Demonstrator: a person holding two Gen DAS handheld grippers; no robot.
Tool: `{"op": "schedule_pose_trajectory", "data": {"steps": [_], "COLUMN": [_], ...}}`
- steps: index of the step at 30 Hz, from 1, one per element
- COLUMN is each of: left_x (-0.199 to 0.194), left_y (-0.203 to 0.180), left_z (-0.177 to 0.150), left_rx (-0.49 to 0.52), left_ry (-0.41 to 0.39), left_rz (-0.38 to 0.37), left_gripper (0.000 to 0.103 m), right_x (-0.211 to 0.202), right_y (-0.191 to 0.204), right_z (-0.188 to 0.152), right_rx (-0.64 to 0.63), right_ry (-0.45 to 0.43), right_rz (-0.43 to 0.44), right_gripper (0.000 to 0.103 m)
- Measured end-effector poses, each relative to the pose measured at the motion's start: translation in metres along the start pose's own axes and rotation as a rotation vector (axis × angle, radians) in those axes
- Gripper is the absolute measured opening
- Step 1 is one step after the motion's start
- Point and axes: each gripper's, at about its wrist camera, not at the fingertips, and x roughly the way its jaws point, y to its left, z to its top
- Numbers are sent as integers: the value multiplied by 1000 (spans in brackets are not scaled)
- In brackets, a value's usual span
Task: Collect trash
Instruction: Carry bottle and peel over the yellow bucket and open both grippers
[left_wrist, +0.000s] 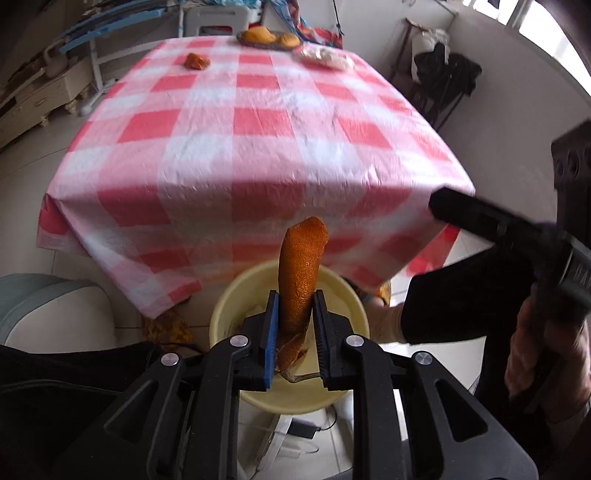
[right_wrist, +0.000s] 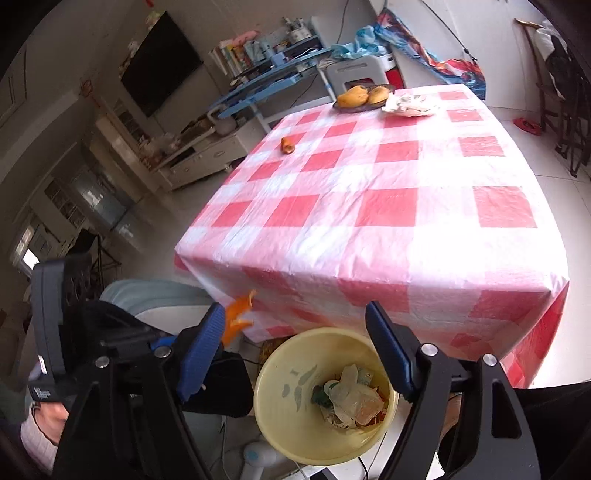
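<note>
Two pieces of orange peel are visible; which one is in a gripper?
The long orange peel strip clamped in the left gripper above the yellow bin; the other peel lies far off on the checked tablecloth.

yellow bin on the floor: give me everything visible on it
The yellow bin is a round, pale yellow bucket that looks like plastic, open-topped and upright on the tiled floor just below the near edge of the checked tablecloth. Faded grey marks show on its inner wall. Inside lies crumpled clear wrapping, paper scraps and orange bits, low in the bucket. The left gripper hangs over it with an orange peel between its pads; nothing visibly touches the rim.
</note>
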Motion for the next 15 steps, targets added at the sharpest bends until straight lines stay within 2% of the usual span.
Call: {"op": "schedule_pose_trajectory", "data": {"steps": [1,2,3,6,9,15], "left_x": [1,-1,-4,-17,-26,-38], "left_y": [-3,-4,-4,5,21,40], "left_z": [-1,-1,0,4,8,13], "left_rx": [11,16,13,-37,-118,-220], "left_ry": [2,-9,-29,-117,-166,-239], "left_rz": [3,0,3,28,44,38], "left_gripper": [22,32,47,67,74,77], "right_x": [0,0,0,-1,-4,-2], "right_y": [-3,-5,-6,-6,-9,0], "right_z": [3,3,4,7,1,-5], "right_rx": [10,18,21,28,27,-13], "right_ry": [-5,-11,-17,-29,-22,-11], "right_rz": [-6,-14,-24,-48,-62,-84], "right_gripper": [75,75,76,79,81,82]}}
